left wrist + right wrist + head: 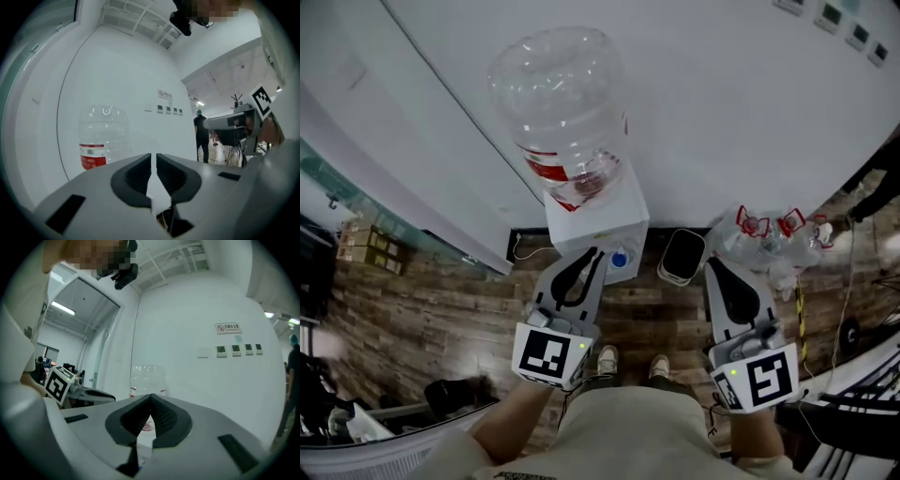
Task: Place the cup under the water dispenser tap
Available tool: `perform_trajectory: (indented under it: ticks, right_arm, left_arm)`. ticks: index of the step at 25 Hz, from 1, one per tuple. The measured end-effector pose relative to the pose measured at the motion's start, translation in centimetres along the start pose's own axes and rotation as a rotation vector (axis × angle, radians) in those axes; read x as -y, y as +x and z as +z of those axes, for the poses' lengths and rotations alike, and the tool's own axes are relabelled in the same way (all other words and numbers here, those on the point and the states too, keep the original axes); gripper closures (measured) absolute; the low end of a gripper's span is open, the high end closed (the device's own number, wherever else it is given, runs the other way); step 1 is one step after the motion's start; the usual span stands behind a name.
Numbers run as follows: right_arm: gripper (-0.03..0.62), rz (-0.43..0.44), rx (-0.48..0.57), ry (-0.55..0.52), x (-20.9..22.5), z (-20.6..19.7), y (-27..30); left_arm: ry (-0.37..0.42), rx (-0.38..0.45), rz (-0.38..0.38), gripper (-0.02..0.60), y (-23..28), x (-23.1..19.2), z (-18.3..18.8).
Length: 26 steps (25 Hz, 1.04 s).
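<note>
1. Water dispenser (595, 220), clear bottle (562, 103) on top, stands against a white wall.
2. Left tongs (592, 255), near its front, stand a thin slit apart and empty.
3. Right tongs (712, 264), right of it past a black bin (682, 255), have their tips together and empty.
4. Small blue round thing (619, 260) sits at its front; I cannot tell whether it is the cup.
</note>
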State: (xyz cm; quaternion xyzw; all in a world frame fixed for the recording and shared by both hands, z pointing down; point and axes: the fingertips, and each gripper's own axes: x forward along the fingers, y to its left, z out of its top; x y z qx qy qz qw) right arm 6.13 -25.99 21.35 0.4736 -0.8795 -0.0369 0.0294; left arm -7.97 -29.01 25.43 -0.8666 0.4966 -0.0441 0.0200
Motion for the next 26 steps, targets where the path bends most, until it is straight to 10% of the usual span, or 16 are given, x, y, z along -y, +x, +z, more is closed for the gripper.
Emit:
perform_trajectory:
  ticks: [26]
  right_arm:
    - [0.588, 0.022, -0.036, -0.078, 0.2, 1.9, 0.0]
  left_arm:
    - [0.053, 0.041, 0.0, 0.575, -1.4, 0.1, 4.2]
